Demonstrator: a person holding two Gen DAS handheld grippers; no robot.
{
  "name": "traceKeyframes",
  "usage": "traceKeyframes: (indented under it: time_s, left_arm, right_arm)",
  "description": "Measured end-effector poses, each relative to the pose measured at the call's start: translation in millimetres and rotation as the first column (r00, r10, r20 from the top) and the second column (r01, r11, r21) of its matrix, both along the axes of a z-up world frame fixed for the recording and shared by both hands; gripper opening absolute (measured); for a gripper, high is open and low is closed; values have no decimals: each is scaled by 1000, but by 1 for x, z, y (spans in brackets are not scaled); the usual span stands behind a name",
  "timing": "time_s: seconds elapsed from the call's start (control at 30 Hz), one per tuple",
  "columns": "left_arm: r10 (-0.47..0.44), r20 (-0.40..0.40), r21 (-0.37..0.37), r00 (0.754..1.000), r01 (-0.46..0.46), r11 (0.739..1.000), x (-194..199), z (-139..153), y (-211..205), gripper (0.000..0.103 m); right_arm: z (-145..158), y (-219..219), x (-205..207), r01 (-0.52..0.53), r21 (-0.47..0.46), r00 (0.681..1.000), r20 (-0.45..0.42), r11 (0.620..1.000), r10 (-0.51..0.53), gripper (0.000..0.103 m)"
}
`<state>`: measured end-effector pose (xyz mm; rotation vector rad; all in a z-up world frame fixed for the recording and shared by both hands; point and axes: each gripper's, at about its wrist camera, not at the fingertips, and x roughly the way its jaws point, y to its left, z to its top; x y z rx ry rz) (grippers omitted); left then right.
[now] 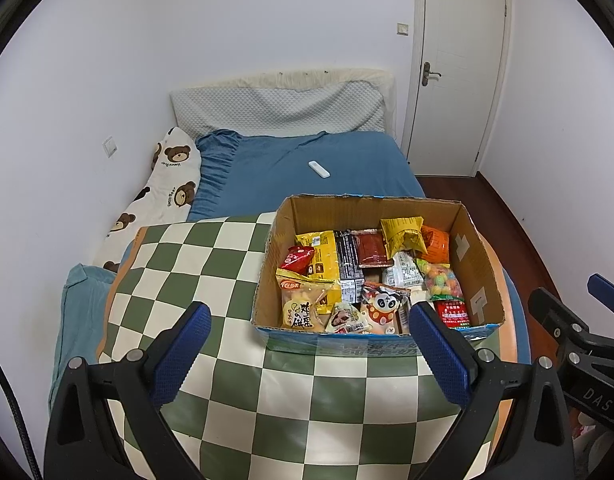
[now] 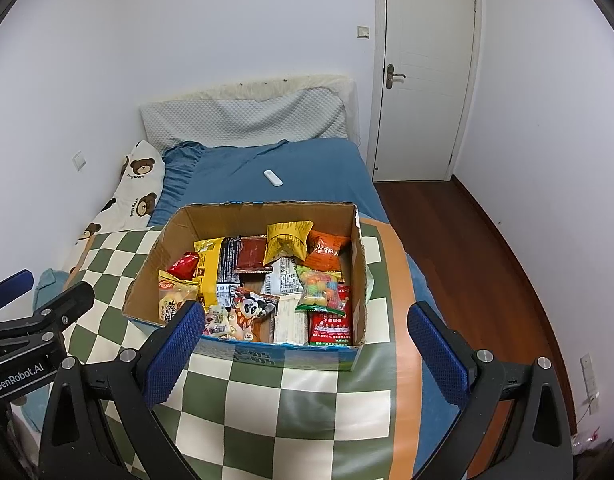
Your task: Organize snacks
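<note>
Snack box [image 1: 473,256] sits ahead of left claw [image 1: 307,344] and right claw [image 2: 307,340], both spread apart, empty

Home bedroom: bed [image 1: 307,160], pillow [image 1: 275,108], door [image 1: 459,68].

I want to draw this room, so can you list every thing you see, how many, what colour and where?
cardboard box: one, brown, on the checked mat
snack packets: many, yellow, red, orange, mixed, inside the box
checked mat: one, green and cream, over the bed's near end
bed sheet: one, blue, behind the box
remote: one, white, on the sheet
bear pillow: one, white with brown bears, by the left wall
door: one, white, shut, back right
left gripper: one, black with blue pads, open
right gripper: one, same colours, open
</note>
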<state>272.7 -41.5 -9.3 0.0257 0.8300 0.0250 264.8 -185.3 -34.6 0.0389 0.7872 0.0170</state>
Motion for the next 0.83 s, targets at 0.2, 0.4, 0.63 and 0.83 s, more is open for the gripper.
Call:
traceKeyframes:
  time_s: [0.2,0.4,0.63,0.83]
  left_arm:
    - [4,-1,-3,1000,-4,1000,-1,0,-4,101]
    - [6,-2,-4,1000,-6,1000,-1,0,-2,101]
    - [8,-1,-4,1000,-8,1000,-1,0,-1,101]
    - [18,6,-11,1000,-18,1000,-2,0,-3,101]
  right_arm:
    - [0,0,0,-3,-2,1000,2,1000,3,103]
    - [0,0,0,-4,-1,1000,1,1000,4,103]
    - [0,0,0,-4,-2,1000,1,1000,4,103]
    - [0,0,-1,-3,-3,1000,1,1000,3,103]
